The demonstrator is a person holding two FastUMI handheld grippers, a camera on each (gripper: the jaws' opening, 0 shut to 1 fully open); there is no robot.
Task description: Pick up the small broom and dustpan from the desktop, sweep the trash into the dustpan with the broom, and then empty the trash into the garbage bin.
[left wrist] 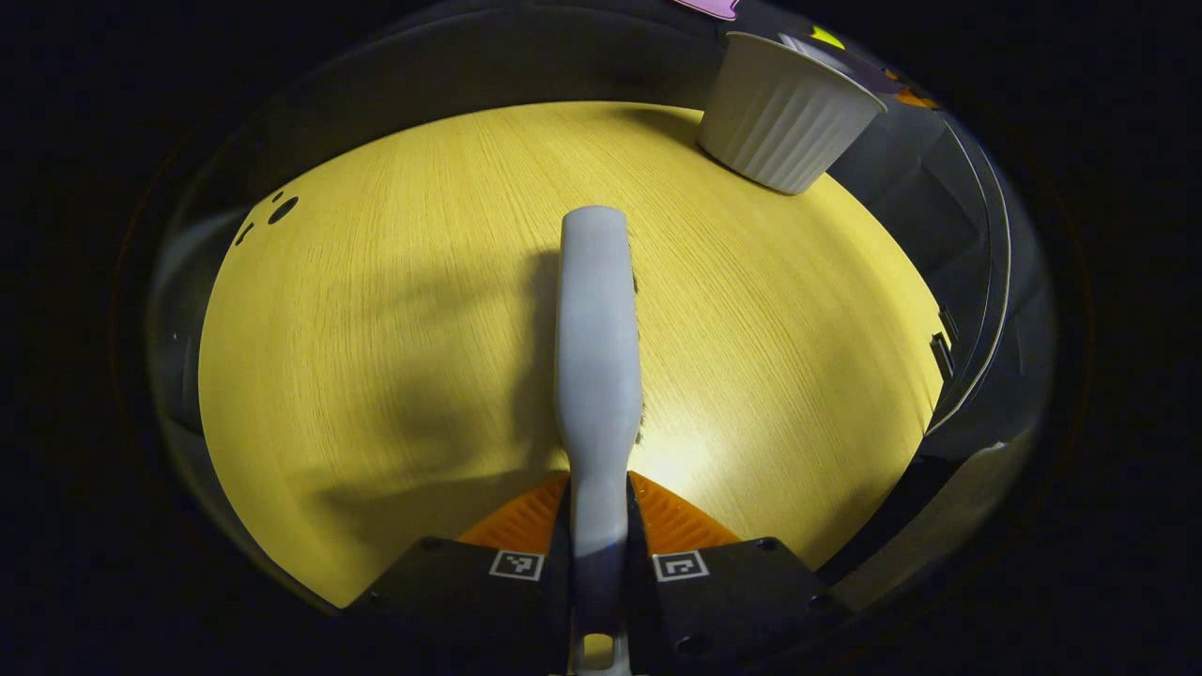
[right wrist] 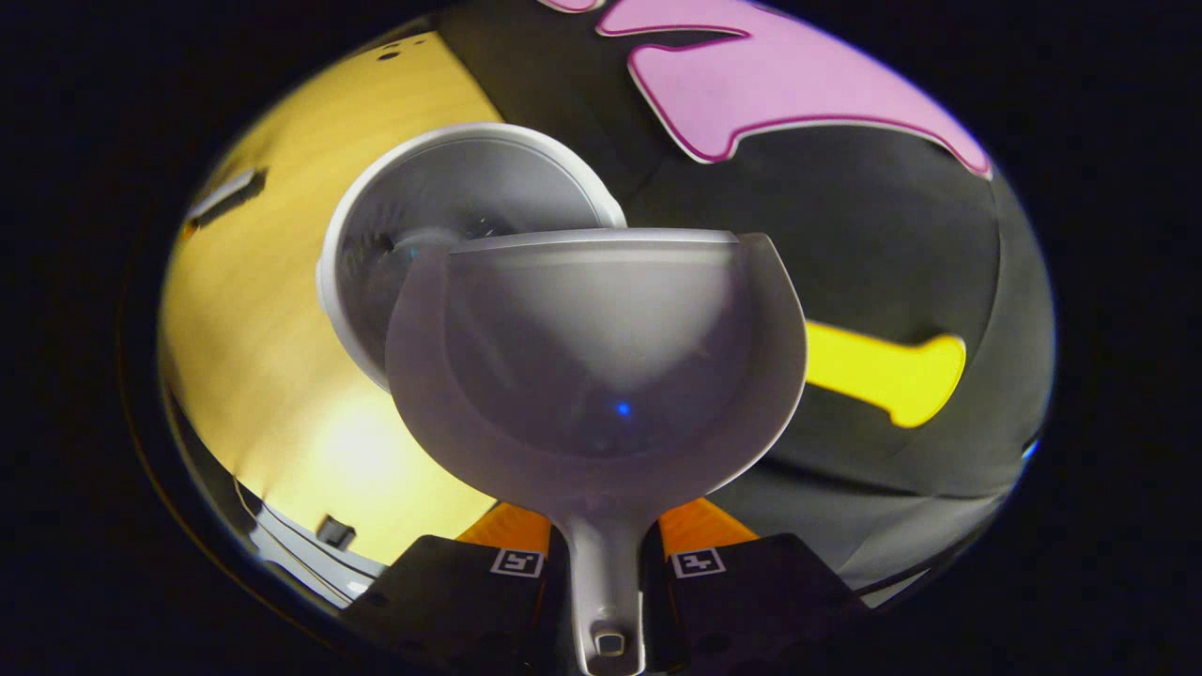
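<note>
In the left gripper view, my left gripper [left wrist: 599,526] is shut on the handle of the small grey broom [left wrist: 597,329], which points forward over the yellow wooden desktop [left wrist: 376,329]. The white ribbed garbage bin [left wrist: 784,113] stands at the desktop's far right. In the right gripper view, my right gripper [right wrist: 606,554] is shut on the handle of the grey dustpan [right wrist: 601,366]. The dustpan is held up with its front lip over the open mouth of the garbage bin [right wrist: 451,197]. A few dark specks lie inside the bin. The dustpan's inside looks bare.
The booth's black cloth wall [right wrist: 845,235] rises right behind the bin. The desktop's right edge [left wrist: 939,347] meets a dark frame with a small clip. Small dark holes [left wrist: 282,208] mark the desktop's far left corner.
</note>
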